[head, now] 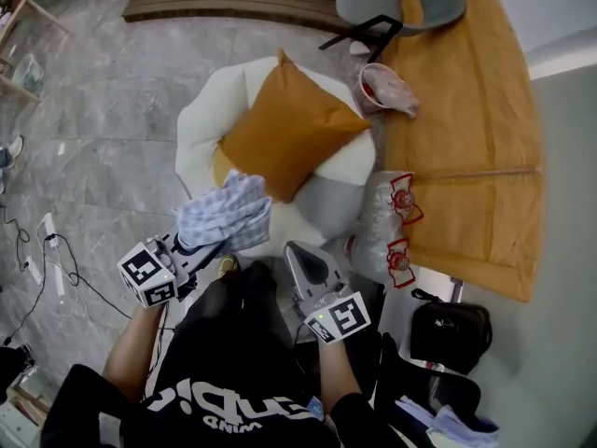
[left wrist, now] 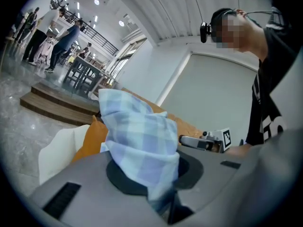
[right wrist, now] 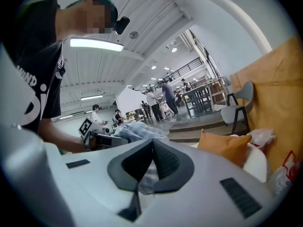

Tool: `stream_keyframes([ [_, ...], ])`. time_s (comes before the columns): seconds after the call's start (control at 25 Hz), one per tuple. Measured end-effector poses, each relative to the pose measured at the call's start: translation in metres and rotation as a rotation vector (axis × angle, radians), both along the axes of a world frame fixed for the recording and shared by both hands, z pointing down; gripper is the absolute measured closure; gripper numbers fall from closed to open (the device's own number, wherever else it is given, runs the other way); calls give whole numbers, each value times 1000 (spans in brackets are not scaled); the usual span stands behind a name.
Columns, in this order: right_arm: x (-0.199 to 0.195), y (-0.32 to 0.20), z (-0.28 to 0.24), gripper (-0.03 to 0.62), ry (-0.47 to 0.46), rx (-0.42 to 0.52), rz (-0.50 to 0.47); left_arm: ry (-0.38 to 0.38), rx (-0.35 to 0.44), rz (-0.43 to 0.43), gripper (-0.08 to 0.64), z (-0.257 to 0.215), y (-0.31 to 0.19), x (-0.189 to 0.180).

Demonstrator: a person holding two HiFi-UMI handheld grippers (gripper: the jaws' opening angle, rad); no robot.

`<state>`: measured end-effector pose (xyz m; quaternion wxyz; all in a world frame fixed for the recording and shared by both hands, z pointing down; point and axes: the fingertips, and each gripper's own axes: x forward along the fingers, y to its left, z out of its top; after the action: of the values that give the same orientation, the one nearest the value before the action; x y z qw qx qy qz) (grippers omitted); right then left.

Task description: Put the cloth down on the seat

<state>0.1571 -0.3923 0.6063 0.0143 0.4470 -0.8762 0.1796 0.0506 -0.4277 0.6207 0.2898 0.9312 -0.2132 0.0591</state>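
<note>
Cloth (head: 227,210), blue-checked, is clamped in the left gripper (head: 207,239); beside it, the right gripper (head: 298,250) is closed, empty.

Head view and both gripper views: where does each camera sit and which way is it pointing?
Head view: on the person's head, looking steeply down at the white seat and orange cushion; shows forearms, chest, left hand-held gripper, right hand-held gripper.
Left gripper view: on the left hand-held gripper, looking along jaws shut on the checked cloth; shows the person's torso.
Right gripper view: on the right hand-held gripper, along shut, empty jaws; shows arm, torso.
Shared: all three show the orange cushion.
</note>
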Motion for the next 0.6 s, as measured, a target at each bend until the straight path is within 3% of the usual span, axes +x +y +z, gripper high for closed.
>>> stream_keyframes([
  [0.36, 8, -2, 49, 572, -13, -58, -4, -24, -80, 21, 483, 66, 2, 12],
  [0.6, 23, -11, 107, 572, -29, -69, -21, -45, -100, 30, 483, 136, -5, 32],
])
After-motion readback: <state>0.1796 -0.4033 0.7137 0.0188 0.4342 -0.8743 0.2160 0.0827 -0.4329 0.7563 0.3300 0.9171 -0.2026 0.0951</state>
